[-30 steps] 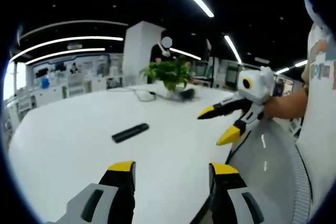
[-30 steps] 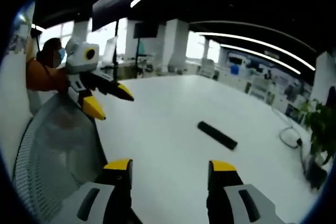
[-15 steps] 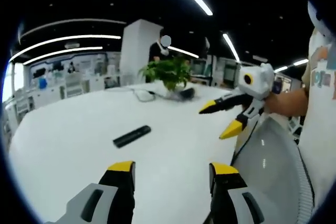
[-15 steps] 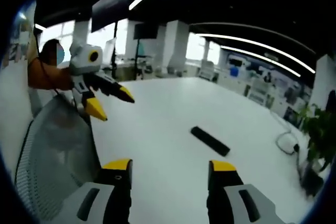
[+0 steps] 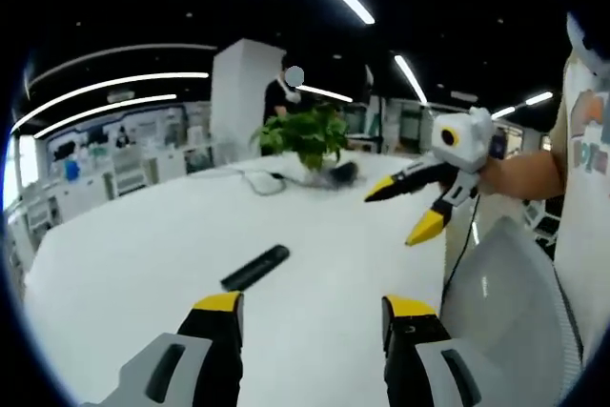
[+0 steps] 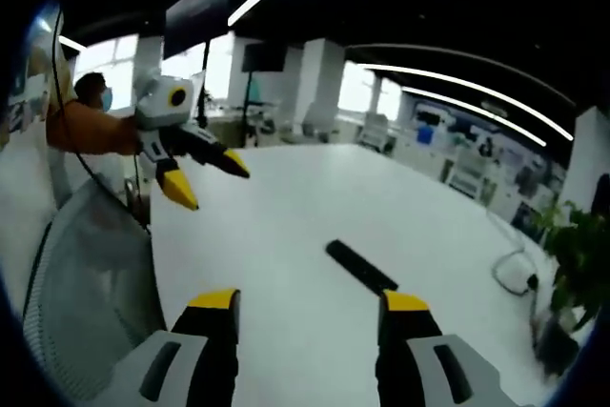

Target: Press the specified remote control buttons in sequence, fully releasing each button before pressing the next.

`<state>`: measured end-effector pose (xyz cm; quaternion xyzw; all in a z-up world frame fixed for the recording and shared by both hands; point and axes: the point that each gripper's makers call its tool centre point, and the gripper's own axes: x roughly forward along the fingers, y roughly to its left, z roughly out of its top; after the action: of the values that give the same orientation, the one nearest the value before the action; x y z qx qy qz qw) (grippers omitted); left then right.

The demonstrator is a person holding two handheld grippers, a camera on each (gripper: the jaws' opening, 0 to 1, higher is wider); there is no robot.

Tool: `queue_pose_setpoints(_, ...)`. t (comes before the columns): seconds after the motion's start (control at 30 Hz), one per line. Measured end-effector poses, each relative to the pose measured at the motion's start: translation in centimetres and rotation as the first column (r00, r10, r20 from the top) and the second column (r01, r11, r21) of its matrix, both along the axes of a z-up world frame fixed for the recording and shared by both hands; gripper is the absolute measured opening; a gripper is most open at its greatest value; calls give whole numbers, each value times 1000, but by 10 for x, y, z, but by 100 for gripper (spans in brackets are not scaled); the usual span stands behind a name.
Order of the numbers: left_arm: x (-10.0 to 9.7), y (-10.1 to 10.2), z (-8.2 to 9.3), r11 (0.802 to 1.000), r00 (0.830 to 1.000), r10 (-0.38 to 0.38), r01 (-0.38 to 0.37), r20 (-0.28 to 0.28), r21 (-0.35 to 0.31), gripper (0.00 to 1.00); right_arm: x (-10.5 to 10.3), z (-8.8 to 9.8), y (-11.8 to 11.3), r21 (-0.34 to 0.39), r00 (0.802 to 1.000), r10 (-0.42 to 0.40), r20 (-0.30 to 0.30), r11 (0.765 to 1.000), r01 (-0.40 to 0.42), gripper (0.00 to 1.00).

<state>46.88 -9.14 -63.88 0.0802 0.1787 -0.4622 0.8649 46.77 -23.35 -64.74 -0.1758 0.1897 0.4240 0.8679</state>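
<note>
Now the remote (image 5: 254, 268) looks closer than before, at 12 o'clock from our left gripper (image 5: 313, 308) and right gripper (image 6: 309, 306). Both jaws gape wide, holding nothing. No button pressed yet; next we reach down to it.

Left gripper (image 5: 310, 316) jaws apart; right gripper (image 6: 310, 312) jaws apart

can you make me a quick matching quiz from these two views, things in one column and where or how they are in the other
Things:
1. remote control
2. potted plant
3. left gripper
4. mesh chair back

States:
a. open, holding nothing
b. at the far side of the white table, beside a cable
c. lying flat on the table, untouched
d. at the table's near edge

Pairs: 1-c, 2-b, 3-a, 4-d
</note>
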Motion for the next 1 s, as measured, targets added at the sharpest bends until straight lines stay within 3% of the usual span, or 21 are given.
queue_pose_setpoints(0.4,28,-1,6,999,1000,-19,18,19,31,59,30,11,-5,-18,1000,13,20,1000,-13,56)
queue_pose_setpoints(1.0,61,-4,7,996,998,-51,48,33,74,59,58,21,-4,-53,998,56,37,997,-54,56)
